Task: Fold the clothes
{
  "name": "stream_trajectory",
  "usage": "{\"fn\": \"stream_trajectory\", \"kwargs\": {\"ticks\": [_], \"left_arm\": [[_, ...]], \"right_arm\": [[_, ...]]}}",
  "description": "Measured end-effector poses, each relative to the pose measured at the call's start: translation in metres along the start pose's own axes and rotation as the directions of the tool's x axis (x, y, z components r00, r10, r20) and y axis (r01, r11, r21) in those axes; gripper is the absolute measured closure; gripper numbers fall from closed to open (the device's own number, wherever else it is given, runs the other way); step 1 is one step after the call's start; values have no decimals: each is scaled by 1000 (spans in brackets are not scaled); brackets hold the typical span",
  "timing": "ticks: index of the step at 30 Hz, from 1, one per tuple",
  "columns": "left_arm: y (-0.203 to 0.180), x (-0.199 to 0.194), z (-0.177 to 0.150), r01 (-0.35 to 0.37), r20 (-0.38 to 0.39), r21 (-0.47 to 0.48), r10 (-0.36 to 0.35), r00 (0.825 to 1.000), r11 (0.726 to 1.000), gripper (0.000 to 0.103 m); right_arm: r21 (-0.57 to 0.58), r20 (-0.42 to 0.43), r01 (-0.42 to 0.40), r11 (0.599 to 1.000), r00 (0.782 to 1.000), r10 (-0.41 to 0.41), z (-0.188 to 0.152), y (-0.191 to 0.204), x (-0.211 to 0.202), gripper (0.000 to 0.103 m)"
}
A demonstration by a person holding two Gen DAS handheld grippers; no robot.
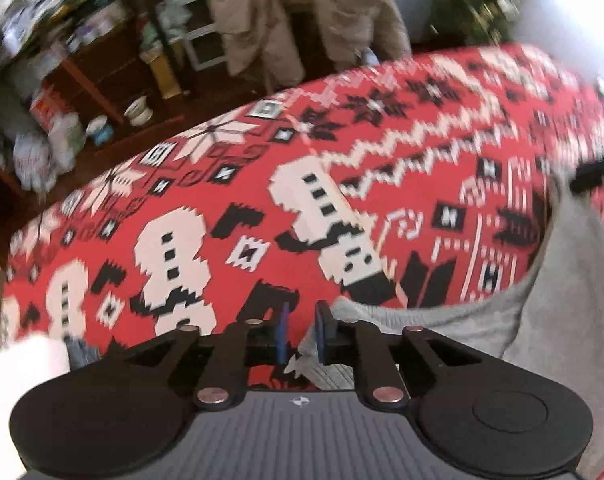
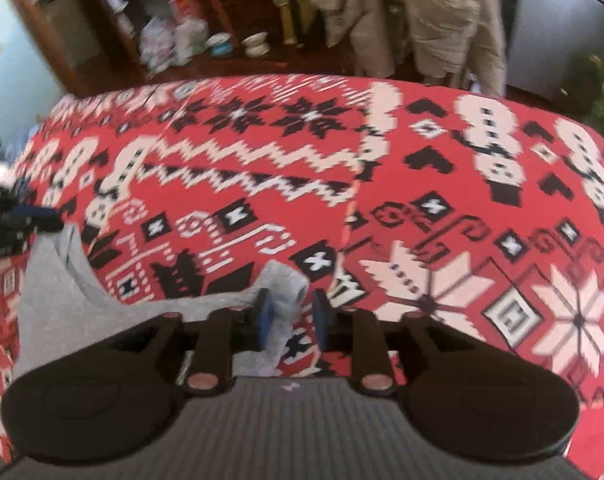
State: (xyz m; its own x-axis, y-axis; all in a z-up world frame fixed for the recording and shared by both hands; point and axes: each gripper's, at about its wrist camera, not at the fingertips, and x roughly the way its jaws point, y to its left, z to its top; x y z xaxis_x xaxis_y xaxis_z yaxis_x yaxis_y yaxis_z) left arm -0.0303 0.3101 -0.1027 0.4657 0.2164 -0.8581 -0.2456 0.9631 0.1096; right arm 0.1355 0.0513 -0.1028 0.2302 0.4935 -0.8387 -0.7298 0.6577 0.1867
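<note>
Red patterned cover (image 2: 441, 168), grey garment (image 2: 58, 280), jaws parted

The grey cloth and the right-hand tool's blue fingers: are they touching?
Touching. In the right wrist view, the grey cloth has a strap lying against the left blue finger of the right gripper; the other stands clear.

black linkage arms | blue fingers (image 1: 282, 334) | silver screws | grey ribbed body

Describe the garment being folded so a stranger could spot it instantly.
Find the red patterned cloth with white zigzags and snowflakes covering the whole work surface. On its near left side lies a plain grey garment, one corner between the right gripper jaws. It is the only unpatterned, single-colour fabric there.
</note>
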Motion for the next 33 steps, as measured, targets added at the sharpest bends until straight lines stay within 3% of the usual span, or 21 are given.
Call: {"fn": "stream_trajectory", "kwargs": {"ticks": [2, 5, 7, 10, 12, 16, 24, 27, 30, 33], "left_arm": [[7, -8, 0, 14, 9, -69, -13, 1000, 998, 77], [8, -23, -4, 16, 44, -118, -11, 999, 993, 70], [7, -35, -8, 18, 71, -143, -8, 997, 990, 64], [1, -47, -18, 49, 101, -173, -31, 994, 984, 54], [-5, -55, -28, 70, 116, -201, -47, 992, 977, 46], [-17, -68, -51, 100, 146, -270, -62, 987, 958, 43], [-57, -99, -116, 107, 167, -336, -53, 985, 936, 32], [-77, -119, -140, 77, 167, -340, -20, 986, 937, 30], [-97, -148, -149, 36, 152, -328, 15, 988, 944, 30], [-109, -177, -138, 40, 106, -308, -8, 994, 950, 28]], "right_arm": [[28, 21, 14, 1000, 1000, -14, -2, -4, -10, 70], [61, 50, 36, 997, 998, -39, -4, -6, -26, 54], [70, 69, 44, 997, 996, -49, -6, -3, -37, 36], [53, 108, 54, 997, 992, -59, -13, 9, -54, 21], [43, 120, 62, 997, 991, -67, -20, 20, -63, 17], [17, 142, 130, 991, 981, -131, -41, 43, -74, 1], [-95, 216, 211, 973, 958, -187, -107, 93, -102, 1], [-136, 245, 242, 961, 948, -204, -132, 112, -113, 1], [-92, 220, 224, 970, 955, -199, -149, 121, -133, 1], [-26, 175, 182, 983, 969, -175, -153, 123, -155, 1]]}}
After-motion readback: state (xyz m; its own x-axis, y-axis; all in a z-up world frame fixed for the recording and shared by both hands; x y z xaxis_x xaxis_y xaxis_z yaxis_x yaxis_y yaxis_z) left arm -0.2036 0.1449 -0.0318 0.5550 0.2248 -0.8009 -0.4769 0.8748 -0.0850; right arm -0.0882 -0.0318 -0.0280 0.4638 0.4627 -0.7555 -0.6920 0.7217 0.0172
